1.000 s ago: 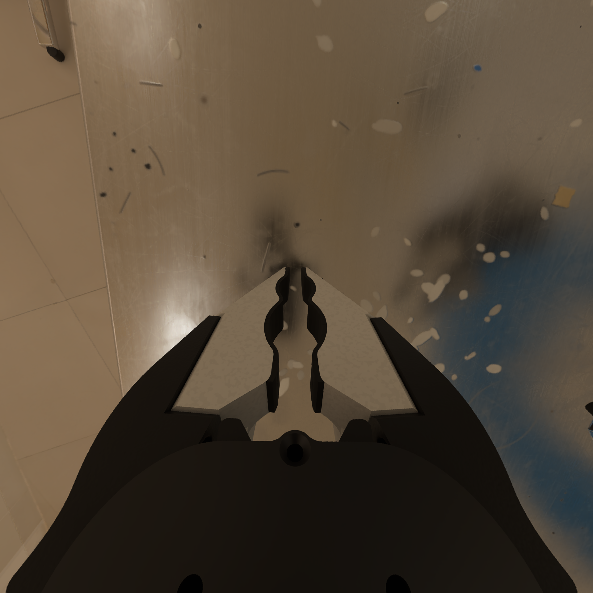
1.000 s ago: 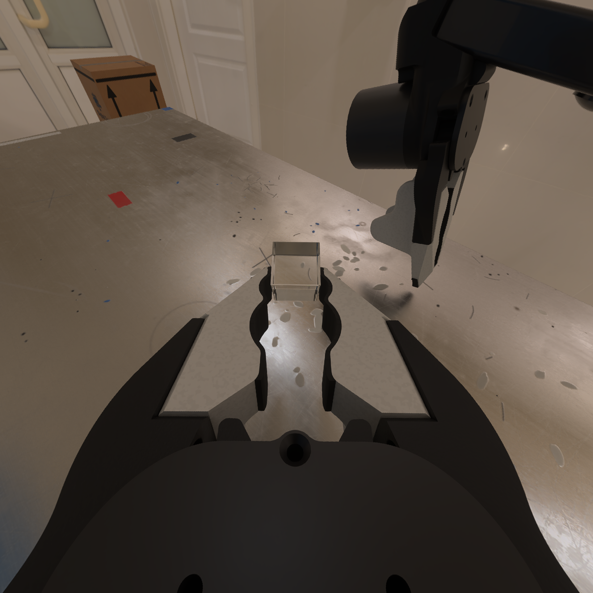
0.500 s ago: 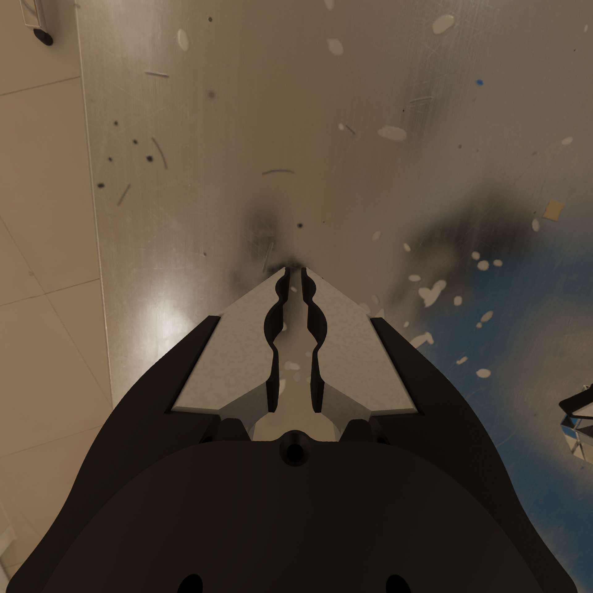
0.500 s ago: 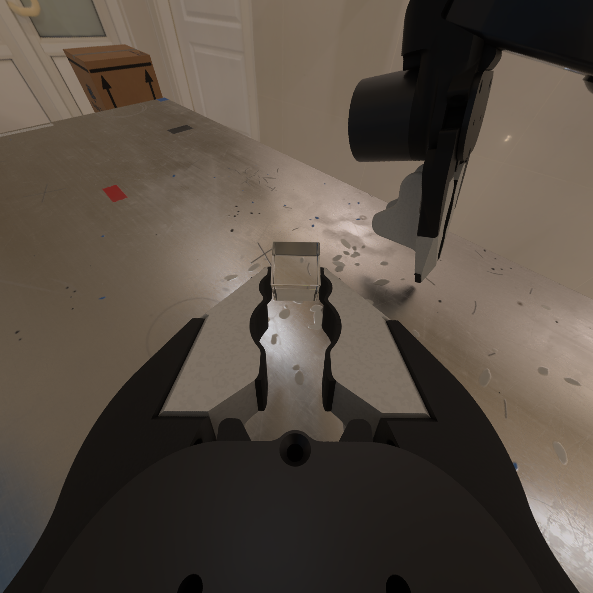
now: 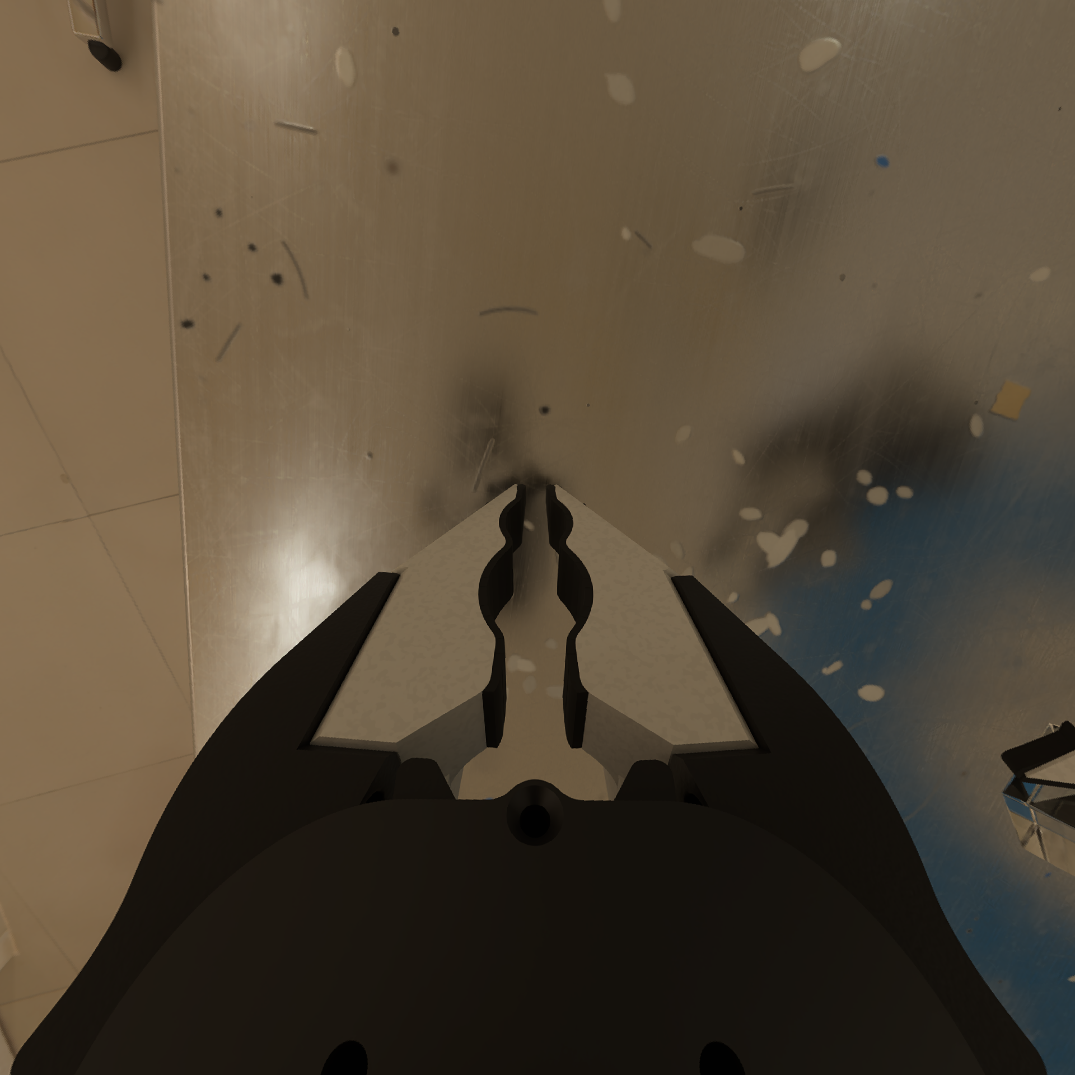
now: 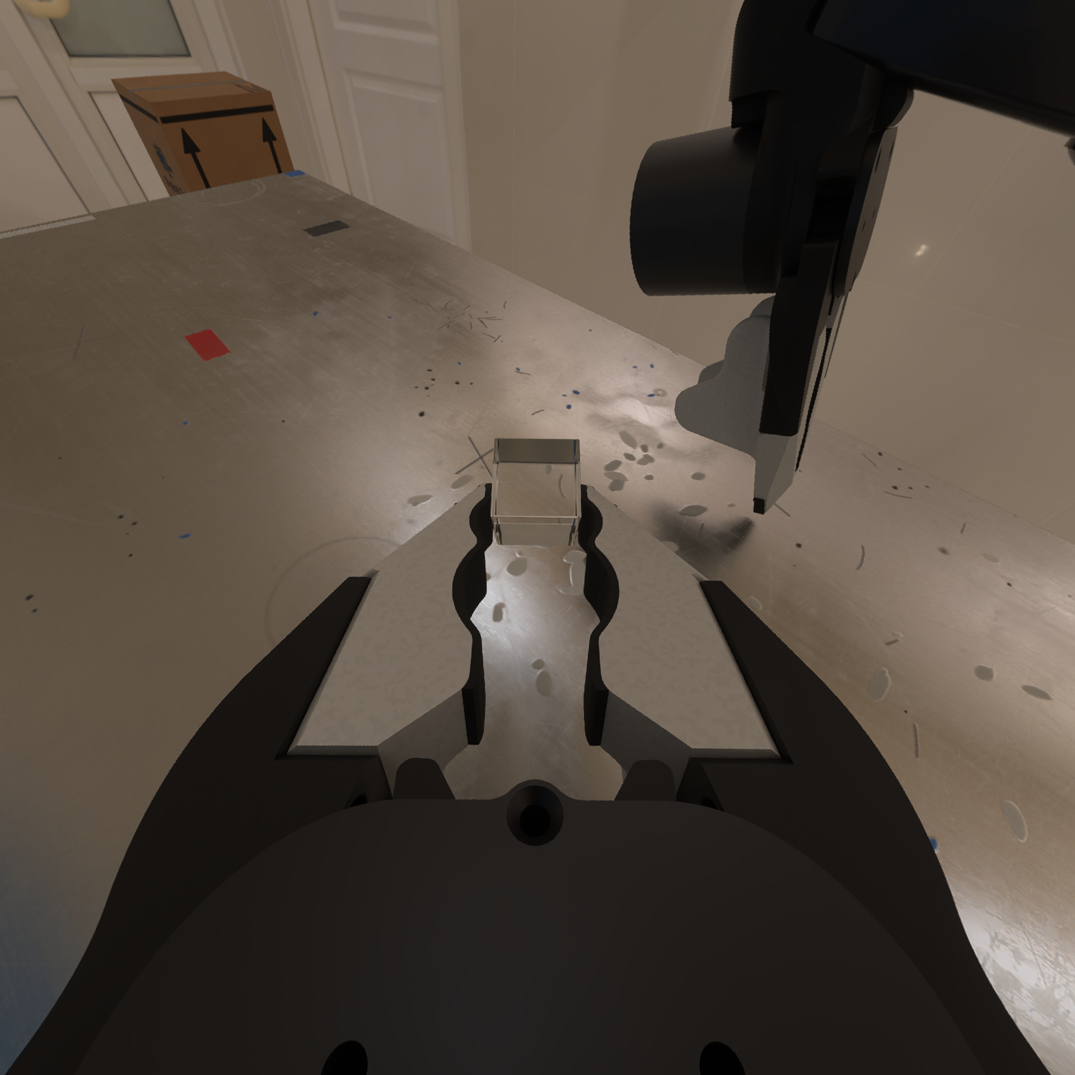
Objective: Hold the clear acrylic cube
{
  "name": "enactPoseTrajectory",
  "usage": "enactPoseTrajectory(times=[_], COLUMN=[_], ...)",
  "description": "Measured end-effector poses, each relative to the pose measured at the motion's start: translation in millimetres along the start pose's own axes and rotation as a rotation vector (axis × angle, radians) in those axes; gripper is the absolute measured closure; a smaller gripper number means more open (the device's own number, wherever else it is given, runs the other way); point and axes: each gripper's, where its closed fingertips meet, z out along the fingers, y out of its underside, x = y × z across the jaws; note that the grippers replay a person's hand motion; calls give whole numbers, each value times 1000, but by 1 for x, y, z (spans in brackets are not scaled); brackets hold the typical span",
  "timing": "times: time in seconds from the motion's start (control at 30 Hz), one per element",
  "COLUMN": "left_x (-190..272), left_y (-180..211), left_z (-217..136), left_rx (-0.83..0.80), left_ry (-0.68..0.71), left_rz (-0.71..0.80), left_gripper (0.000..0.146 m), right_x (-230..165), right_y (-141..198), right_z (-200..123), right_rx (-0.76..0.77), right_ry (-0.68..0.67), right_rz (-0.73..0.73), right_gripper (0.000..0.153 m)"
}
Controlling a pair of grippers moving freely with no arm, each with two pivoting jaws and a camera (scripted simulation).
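Observation:
The clear acrylic cube [image 6: 535,491] sits between the fingertips of my right gripper [image 6: 535,500], which is shut on it over the scratched metal table [image 6: 232,465]. I cannot tell whether the cube touches the table. My left gripper [image 5: 535,488] is shut and empty, with only a thin slit between its jaws, and points down at the table [image 5: 523,174]. In the right wrist view the left gripper [image 6: 762,506] hangs to the right of the cube, tip just above the table. The cube [image 5: 1047,814] also shows at the right edge of the left wrist view.
The table's left edge [image 5: 174,407] runs close to my left gripper, with tiled floor [image 5: 75,407] beyond it. A brown cardboard box [image 6: 203,128] and white doors [image 6: 384,87] stand past the table's far end. A red patch [image 6: 206,344] marks the table.
The cube stays held in my right gripper. The cube and right fingertip have come into the left wrist view at its right edge. In the right wrist view the left gripper has drifted slightly right.

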Motion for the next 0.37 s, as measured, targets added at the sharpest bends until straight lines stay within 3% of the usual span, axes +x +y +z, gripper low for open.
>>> enactPoseTrajectory(times=[0.2,0.37], left_x=[-1,38], left_y=[3,29], left_z=[-14,-123], left_rx=[-8,170], left_ry=[-16,-41], left_rz=[21,64], left_gripper=[139,139], right_x=[1,3], right_y=[0,-1], right_z=[0,-2], right_rx=[0,9], right_ry=[6,-1], right_rz=[-4,16], right_gripper=[124,124])
